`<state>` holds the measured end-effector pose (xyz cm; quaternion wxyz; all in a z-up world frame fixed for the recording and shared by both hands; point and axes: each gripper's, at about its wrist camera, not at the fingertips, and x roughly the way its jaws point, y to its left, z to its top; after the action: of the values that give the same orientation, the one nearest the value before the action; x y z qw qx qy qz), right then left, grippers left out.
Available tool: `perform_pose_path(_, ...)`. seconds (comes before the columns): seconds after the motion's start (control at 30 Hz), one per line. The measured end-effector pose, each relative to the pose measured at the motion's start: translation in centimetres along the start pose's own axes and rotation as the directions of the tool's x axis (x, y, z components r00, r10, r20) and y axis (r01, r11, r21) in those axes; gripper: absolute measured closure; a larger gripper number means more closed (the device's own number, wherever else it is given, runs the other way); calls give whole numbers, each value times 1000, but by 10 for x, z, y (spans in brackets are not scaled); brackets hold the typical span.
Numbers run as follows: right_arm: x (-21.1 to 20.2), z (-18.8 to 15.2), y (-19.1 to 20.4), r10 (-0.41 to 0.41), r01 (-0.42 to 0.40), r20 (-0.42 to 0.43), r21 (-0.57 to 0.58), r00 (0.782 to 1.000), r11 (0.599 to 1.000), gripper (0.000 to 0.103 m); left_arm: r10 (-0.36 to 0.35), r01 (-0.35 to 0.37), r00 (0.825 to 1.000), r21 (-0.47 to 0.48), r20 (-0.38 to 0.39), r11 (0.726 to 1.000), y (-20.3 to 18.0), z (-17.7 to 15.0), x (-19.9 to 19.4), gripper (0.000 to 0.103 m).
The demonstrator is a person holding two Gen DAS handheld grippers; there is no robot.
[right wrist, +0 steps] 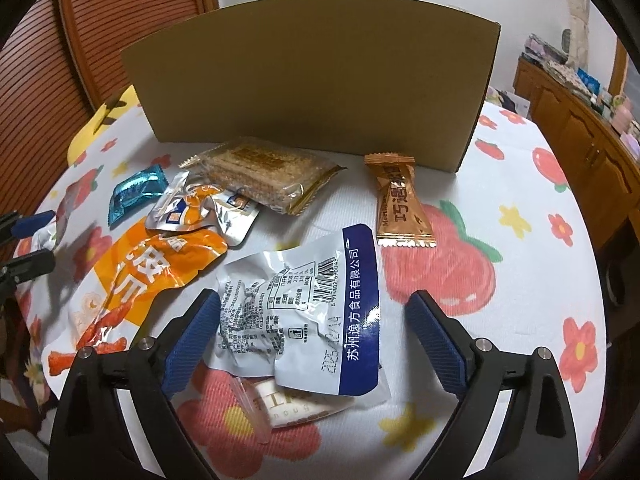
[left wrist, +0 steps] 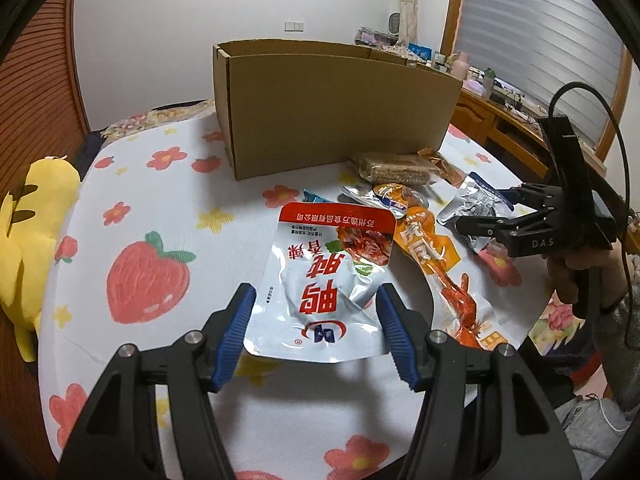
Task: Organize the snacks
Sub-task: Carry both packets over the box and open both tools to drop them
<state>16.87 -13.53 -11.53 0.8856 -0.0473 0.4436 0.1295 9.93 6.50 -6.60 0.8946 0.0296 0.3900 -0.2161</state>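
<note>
Blue pads [left wrist: 236, 332] nipping the red-and-white pouch [left wrist: 320, 264], a slick hold.
Left view: my left gripper [left wrist: 316, 290] pinches that pouch by its crumpled sides; the film could slip out short of the cardboard box [left wrist: 320, 112] at the far side. Right view: my right gripper [right wrist: 313, 297] is spread over the blue-and-silver pouch [right wrist: 296, 312]; closing here I might snag the nougat sweet [right wrist: 296, 404] tucked beneath it.

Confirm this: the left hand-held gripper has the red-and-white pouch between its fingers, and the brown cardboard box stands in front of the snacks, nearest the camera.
Wrong on one point. The cardboard box stands behind the snacks, farthest from the camera, as the left wrist view shows. The red-and-white pouch is between the left hand-held gripper's fingers.
</note>
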Motion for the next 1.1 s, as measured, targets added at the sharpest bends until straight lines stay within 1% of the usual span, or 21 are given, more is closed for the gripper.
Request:
perform_pose_path(0.03, -1, 0, 1, 6, -6, 7, -3, 1000, 1000, 14, 0, 0, 1000, -1, 2, 1000, 0, 0, 0, 42)
perform_pose_path(0.07, -3, 0, 0, 12, -12, 14, -4, 1000, 1000, 24, -1, 1, 1000, -1, 4, 1000, 0, 0, -1, 42)
perform_pose_path(0.1, -4, 0, -1, 20, -20, 20, 2, 1000, 1000, 30, 0, 0, 1000, -1, 5, 1000, 0, 0, -1, 42)
perform_pose_path(0.13, -5, 0, -3, 26, -27, 22, 12, 999, 1000, 39, 2, -2, 1000, 1, 5, 1000, -1, -1, -1, 42)
perform_pose_path(0.23, -7, -1, -3, 26, -26, 37, 15, 999, 1000, 45, 7, -7, 1000, 1, 7, 1000, 0, -1, 0, 42)
perform_pose_path(0.27, -7, -1, -3, 30, -31, 44, 23, 999, 999, 49, 6, -6, 1000, -1, 7, 1000, 0, -1, 0, 42)
perform_pose_path(0.33, -9, -2, -4, 41, -44, 62, 35, 997, 998, 65, 6, -6, 1000, -3, 7, 1000, -1, -1, 0, 42)
perform_pose_path(0.37, -11, -2, -5, 40, -43, 76, 39, 996, 998, 81, 7, -7, 1000, -2, 9, 1000, -1, -1, 0, 42)
perform_pose_path(0.47, -13, -2, -6, 1, -5, 89, 42, 996, 999, 82, 6, -6, 1000, -2, 12, 1000, -1, 0, 0, 42)
perform_pose_path(0.73, -32, -4, -14, 32, -44, 165, 69, 986, 997, 82, 6, -6, 1000, -8, 25, 1000, -4, 4, 0, 42)
perform_pose_path(1.1, -55, 0, -5, 32, -42, 218, 41, 975, 998, 82, 17, -15, 993, -18, 120, 1000, -8, 28, -19, 42)
